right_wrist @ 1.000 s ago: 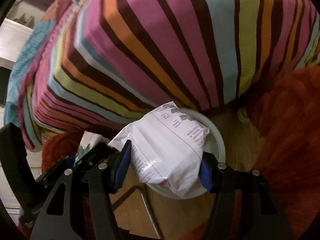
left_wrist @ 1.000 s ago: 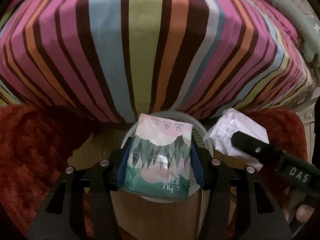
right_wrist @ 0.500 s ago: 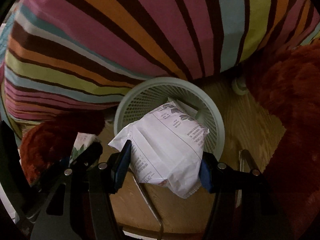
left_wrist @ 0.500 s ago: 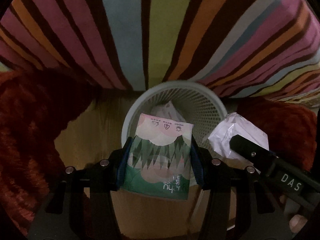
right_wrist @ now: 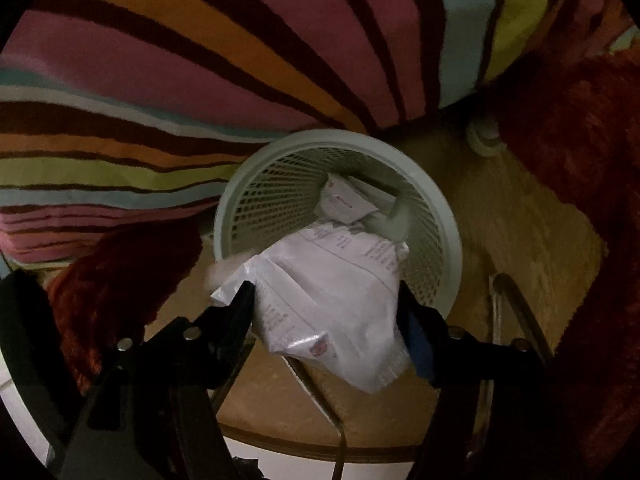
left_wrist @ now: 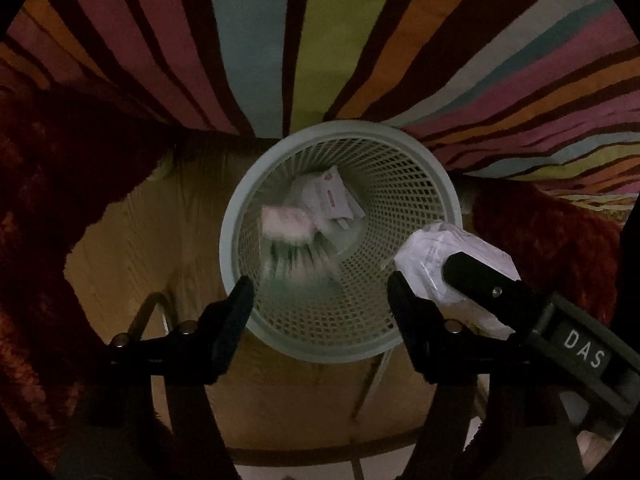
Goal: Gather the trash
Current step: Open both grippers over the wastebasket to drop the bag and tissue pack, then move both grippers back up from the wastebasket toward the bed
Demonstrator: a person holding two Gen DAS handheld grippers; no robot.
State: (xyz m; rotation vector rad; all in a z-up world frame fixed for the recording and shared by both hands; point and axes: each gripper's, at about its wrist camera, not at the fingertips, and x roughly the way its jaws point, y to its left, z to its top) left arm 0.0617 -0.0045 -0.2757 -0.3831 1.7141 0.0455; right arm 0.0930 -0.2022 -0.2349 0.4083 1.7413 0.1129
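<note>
A pale mesh waste basket (left_wrist: 227, 240) stands right below both grippers. My left gripper (left_wrist: 320, 294) hangs over its near rim, its jaws opening with nothing between them. The green and pink tissue packet (left_wrist: 294, 248) is a blur inside the basket, falling free. A white paper scrap with red marks (left_wrist: 332, 196) lies at the bottom. In the right wrist view the basket (right_wrist: 452, 240) sits ahead of my right gripper (right_wrist: 326, 296). Its jaws are opening, and the white printed packet (right_wrist: 332, 304) is still between them, loose. That packet (left_wrist: 424, 248) also shows at the basket's right rim.
A striped bedspread (left_wrist: 320, 40) hangs close behind the basket. Dark red fuzzy fabric (left_wrist: 60, 220) crowds the left and right (right_wrist: 580, 160). The basket stands on a wooden surface (left_wrist: 140, 240) with a curved near edge and thin metal bars (right_wrist: 516, 304).
Both grippers sank closer to the basket and tipped downward. The left jaws spread and let go of the green packet, which drops into the basket. The right jaws widened around the white packet.
</note>
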